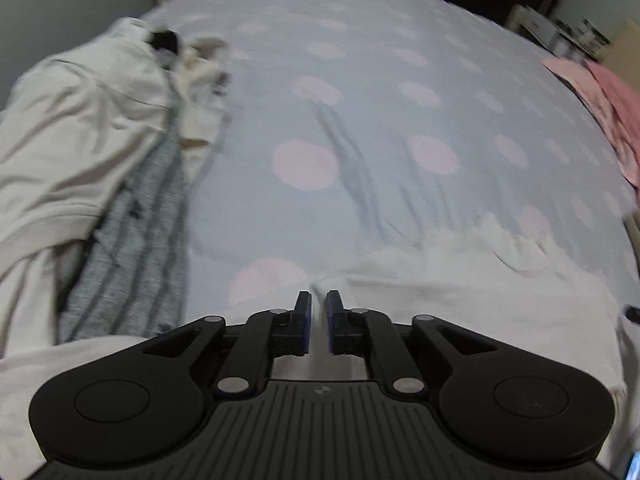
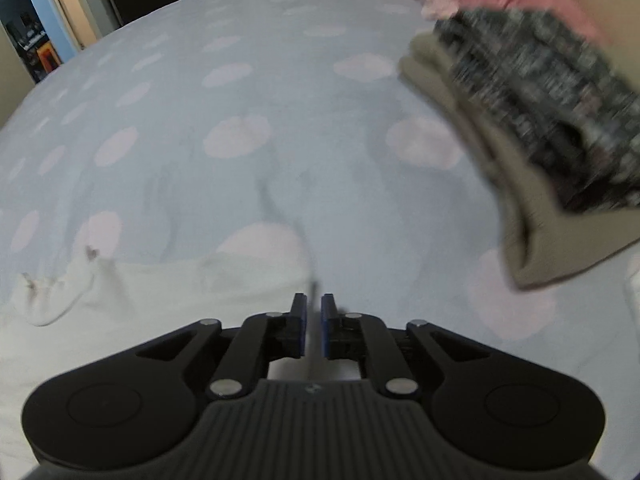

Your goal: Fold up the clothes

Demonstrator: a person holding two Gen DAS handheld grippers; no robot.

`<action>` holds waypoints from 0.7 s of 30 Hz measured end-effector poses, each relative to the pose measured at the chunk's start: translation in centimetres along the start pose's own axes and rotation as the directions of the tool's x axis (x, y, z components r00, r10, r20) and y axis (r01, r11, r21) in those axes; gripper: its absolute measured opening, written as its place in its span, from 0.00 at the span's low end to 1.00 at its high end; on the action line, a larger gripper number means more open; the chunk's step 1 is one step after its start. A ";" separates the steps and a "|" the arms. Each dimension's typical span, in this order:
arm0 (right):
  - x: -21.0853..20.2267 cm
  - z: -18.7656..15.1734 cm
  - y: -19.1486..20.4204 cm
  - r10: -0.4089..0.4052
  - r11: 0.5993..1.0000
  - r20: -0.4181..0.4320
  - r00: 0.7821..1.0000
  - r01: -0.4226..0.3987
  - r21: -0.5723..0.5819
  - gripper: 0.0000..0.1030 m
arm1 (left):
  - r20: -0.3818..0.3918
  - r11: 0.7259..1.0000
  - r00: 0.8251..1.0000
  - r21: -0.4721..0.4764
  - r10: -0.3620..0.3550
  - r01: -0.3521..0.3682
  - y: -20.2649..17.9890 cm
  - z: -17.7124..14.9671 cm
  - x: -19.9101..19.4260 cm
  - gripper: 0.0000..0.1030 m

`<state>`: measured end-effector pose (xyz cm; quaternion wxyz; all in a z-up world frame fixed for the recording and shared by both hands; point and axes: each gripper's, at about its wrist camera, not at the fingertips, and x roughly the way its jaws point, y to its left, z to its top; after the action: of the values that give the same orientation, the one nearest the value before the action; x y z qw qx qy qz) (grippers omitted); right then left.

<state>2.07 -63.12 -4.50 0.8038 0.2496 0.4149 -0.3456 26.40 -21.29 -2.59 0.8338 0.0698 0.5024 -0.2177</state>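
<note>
Both grippers sit low over a white garment (image 1: 460, 292) spread on the spotted bed cover (image 1: 360, 100). In the left view, the left gripper (image 1: 319, 300) is nearly closed, with a white fold of that garment pinched between its blue pads. In the right view, the right gripper (image 2: 314, 304) is also nearly closed on a thin edge, which seems to be the same cloth.

Each pinch looks small. If one hand pulls harder, the cloth could slip out or bunch up.

Only the left view shows the messy pile of white and grey clothes (image 1: 100, 140). Only the right view shows the folded stack (image 2: 532, 128) nearby.
</note>
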 end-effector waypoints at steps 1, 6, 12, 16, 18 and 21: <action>-0.4 0.1 -0.1 -0.001 1.000 0.012 1.000 0.001 -0.005 0.28 | 0.014 1.000 1.000 -0.025 0.011 -0.010 0.6 0.2 -0.2 0.19; -3.1 0.1 -0.3 0.073 0.997 0.014 0.997 -0.072 -0.032 0.30 | 0.016 0.997 1.000 -0.083 0.006 -0.004 2.2 0.1 -0.7 0.40; -5.3 -1.8 -0.5 0.158 0.975 -0.082 0.984 -0.169 -0.146 0.34 | -0.097 1.000 0.995 -0.003 0.008 -0.008 1.1 -3.0 1.9 0.42; -6.2 -4.8 -0.7 0.179 0.941 -0.165 0.970 -0.218 -0.258 0.35 | -0.161 0.999 0.987 -0.036 -0.015 0.010 1.4 -4.3 3.8 0.23; -6.6 -6.1 -0.8 0.177 0.922 -0.178 0.968 -0.227 -0.314 0.35 | -0.163 0.998 0.987 -0.058 -0.012 0.003 1.5 -4.5 4.2 0.15; -6.9 -7.7 -0.9 0.183 0.892 -0.187 0.965 -0.243 -0.380 0.37 | -0.155 0.998 0.988 -0.070 -0.009 -0.002 1.4 -4.4 4.3 0.10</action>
<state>-5.29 -55.95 -2.89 0.8381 0.1487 0.5047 -0.1441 25.15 -19.80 -8.59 0.7939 0.0566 0.5731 -0.1954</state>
